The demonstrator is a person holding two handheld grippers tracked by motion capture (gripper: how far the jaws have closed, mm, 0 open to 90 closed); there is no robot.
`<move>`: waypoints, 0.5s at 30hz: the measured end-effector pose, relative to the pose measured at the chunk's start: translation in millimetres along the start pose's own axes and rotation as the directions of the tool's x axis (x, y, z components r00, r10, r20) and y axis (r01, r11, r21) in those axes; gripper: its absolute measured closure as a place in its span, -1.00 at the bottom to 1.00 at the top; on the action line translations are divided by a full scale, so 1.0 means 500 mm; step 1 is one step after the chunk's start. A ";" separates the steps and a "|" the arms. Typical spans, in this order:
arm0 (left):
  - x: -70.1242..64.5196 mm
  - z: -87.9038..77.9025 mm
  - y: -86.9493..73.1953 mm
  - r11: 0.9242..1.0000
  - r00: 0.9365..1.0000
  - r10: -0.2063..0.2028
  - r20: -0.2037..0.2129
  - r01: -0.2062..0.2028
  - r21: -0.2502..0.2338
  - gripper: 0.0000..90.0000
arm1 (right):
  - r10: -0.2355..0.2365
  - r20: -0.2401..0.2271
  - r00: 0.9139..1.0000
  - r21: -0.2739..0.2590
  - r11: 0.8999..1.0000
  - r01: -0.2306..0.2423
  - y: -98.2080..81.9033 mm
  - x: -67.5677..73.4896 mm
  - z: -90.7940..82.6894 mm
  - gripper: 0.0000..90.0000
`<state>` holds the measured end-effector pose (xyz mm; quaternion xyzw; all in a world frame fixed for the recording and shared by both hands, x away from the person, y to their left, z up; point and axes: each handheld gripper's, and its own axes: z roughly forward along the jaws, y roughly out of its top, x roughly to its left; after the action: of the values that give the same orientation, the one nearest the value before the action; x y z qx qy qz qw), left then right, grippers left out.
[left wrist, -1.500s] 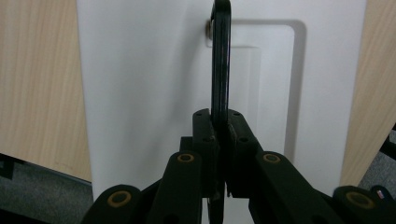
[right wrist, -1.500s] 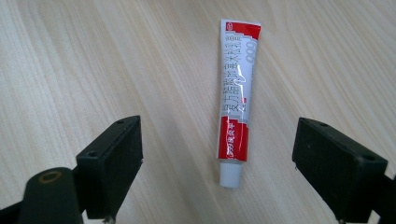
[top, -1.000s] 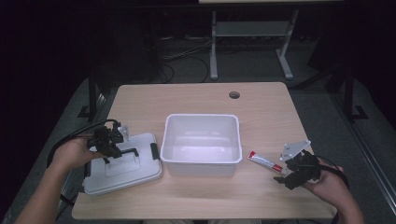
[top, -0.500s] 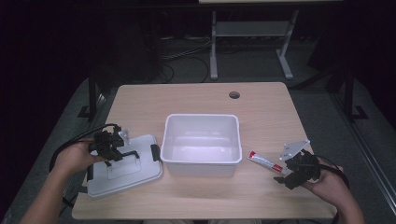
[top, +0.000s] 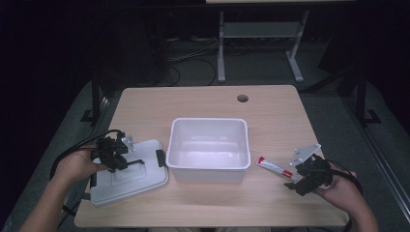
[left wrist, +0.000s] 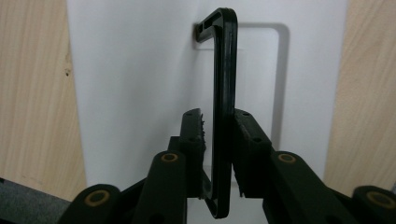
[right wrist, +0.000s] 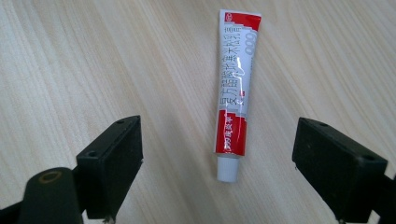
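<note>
A white lid (top: 128,176) with a black handle (top: 137,163) lies flat on the table, left of the white bin (top: 208,122). My left gripper (top: 123,162) sits over the lid. In the left gripper view, the handle (left wrist: 224,70) stands between the jaws of that gripper (left wrist: 218,114). The jaws have just been opening; a thin gap shows on the left side and the pads no longer pinch it. My right gripper (top: 296,181) rests at the near right, wide open (right wrist: 219,128). A red and white tube (right wrist: 236,79) lies on the wood between its jaws, cap toward me, also seen in the high view as the tube (top: 274,167).
The bin has nothing in it and stands mid-table. A round cable hole (top: 242,98) sits near the far edge. The lid's near left corner reaches the table's left edge. A metal stand (top: 256,38) and cables lie on the dark floor beyond the table.
The left gripper and the lid have shifted slightly toward the near edge, and the lid now lies flat. The right hand and the tube have stayed put.
</note>
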<state>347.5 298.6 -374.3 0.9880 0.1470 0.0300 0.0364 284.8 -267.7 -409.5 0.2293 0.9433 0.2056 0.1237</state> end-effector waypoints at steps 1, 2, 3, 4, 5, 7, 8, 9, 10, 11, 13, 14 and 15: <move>-0.002 0.001 0.000 1.000 1.000 -0.002 0.002 0.002 0.000 0.61 | -0.001 0.000 1.000 0.001 1.000 0.001 0.000 0.000 0.000 -0.65; -0.003 0.001 0.000 1.000 1.000 -0.002 0.006 0.002 0.000 0.57 | -0.002 0.001 1.000 0.004 1.000 0.002 0.001 -0.001 -0.001 -0.65; -0.005 0.002 -0.001 1.000 1.000 0.002 0.003 -0.002 -0.001 0.55 | -0.003 0.002 1.000 0.005 1.000 0.003 0.001 -0.002 -0.001 -0.65; -0.006 0.002 -0.002 1.000 1.000 0.001 0.005 -0.001 -0.002 0.52 | -0.002 0.004 1.000 0.005 1.000 0.002 0.001 -0.002 -0.002 -0.65; -0.007 0.003 -0.003 1.000 1.000 -0.001 0.006 0.001 -0.003 0.49 | -0.005 0.006 1.000 0.006 1.000 0.005 0.001 -0.003 -0.003 -0.65; -0.010 0.005 -0.005 1.000 1.000 -0.003 0.006 0.003 -0.006 0.45 | -0.003 0.006 1.000 0.010 1.000 0.003 0.001 -0.004 -0.005 -0.65; -0.011 0.006 -0.007 1.000 1.000 -0.002 0.006 0.002 -0.007 0.43 | -0.003 0.006 1.000 0.012 1.000 0.003 0.002 -0.005 -0.006 -0.65; -0.012 0.007 -0.009 1.000 1.000 -0.006 0.009 0.006 -0.009 0.40 | -0.002 0.007 1.000 0.015 1.000 0.002 0.002 -0.005 -0.007 -0.65; -0.013 0.008 -0.010 1.000 1.000 -0.005 0.009 0.005 -0.009 0.40 | -0.001 0.008 1.000 0.018 1.000 0.001 0.002 -0.006 -0.008 -0.65; -0.013 0.009 -0.012 1.000 1.000 -0.004 0.009 0.004 -0.010 0.38 | -0.001 0.007 1.000 0.021 1.000 0.001 0.003 -0.006 -0.008 -0.65; -0.015 0.011 -0.015 1.000 1.000 -0.014 0.011 0.014 -0.012 0.34 | 0.000 0.003 1.000 0.027 1.000 0.000 0.004 -0.007 -0.008 -0.64; -0.016 0.011 -0.017 1.000 1.000 -0.012 0.009 0.012 -0.014 0.34 | 0.000 0.004 1.000 0.030 1.000 0.000 0.004 -0.008 -0.008 -0.64; -0.016 0.011 -0.018 1.000 1.000 -0.014 0.008 0.014 -0.015 0.32 | 0.000 0.003 1.000 0.034 0.999 0.000 0.005 -0.009 -0.007 -0.64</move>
<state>337.5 304.7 -380.8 0.9868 0.1535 0.0271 0.0448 288.5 -269.2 -404.4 0.2318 0.9465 0.1890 0.1209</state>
